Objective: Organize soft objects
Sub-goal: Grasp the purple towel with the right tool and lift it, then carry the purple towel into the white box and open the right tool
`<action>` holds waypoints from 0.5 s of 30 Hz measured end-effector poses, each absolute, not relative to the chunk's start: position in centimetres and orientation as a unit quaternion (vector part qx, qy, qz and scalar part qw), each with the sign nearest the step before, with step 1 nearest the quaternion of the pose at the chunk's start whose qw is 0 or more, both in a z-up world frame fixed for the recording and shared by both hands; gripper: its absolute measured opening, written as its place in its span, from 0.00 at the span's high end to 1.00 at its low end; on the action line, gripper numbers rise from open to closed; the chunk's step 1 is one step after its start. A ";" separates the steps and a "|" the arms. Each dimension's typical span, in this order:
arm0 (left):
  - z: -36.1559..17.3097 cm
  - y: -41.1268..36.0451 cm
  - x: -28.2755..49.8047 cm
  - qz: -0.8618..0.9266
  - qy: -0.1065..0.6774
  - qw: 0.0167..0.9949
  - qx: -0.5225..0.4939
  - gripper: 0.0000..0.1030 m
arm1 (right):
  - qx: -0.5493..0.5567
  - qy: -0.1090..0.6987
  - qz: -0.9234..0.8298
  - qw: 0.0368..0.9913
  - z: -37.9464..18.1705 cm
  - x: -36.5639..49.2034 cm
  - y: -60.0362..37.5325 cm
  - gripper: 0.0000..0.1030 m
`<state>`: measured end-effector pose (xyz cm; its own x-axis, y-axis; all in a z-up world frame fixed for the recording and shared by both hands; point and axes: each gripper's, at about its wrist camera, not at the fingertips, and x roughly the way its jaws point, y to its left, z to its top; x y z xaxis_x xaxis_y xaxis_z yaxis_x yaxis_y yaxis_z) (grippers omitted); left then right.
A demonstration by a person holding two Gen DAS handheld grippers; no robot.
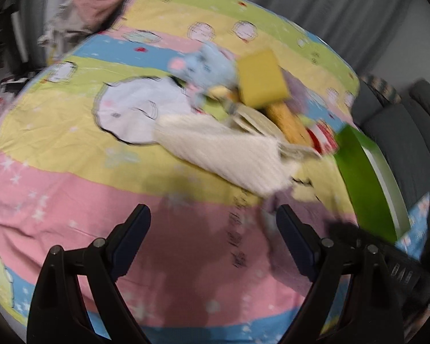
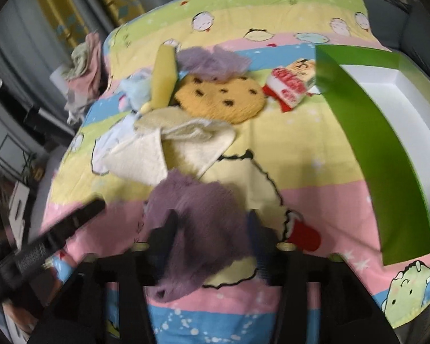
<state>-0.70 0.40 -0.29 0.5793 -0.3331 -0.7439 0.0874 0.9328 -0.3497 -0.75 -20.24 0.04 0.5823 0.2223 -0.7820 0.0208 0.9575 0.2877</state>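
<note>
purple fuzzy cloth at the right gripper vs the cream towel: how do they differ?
Colour: the purple cloth is mauve, the cream towel off-white. Place: the purple cloth lies between the right gripper fingers, the cream towel farther off, by the cookie plush. Texture: the purple cloth looks shaggy, the cream towel flatter. Both lie crumpled on the bedspread, outside the green box.

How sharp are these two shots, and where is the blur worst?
Left wrist view: motion-smeared throughout, the white towel and yellow sponge streaked. Right wrist view: blur worst on the purple cloth between the fingers; fisheye bends the green box.
</note>
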 end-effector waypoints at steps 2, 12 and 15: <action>-0.6 -0.7 -0.9 -0.148 0.453 0.869 -0.135 0.14 | 0.144 0.448 0.061 0.880 0.3 -0.6 -21.2 0.32; -3.2 -5.5 -1.0 -0.221 0.480 0.842 -0.106 0.41 | 0.142 0.505 0.109 0.845 -3.3 1.9 -19.0 0.56; -3.2 -6.8 -1.1 -0.238 0.470 0.845 -0.091 0.57 | 0.128 0.496 0.107 0.852 -3.0 1.7 -18.9 0.71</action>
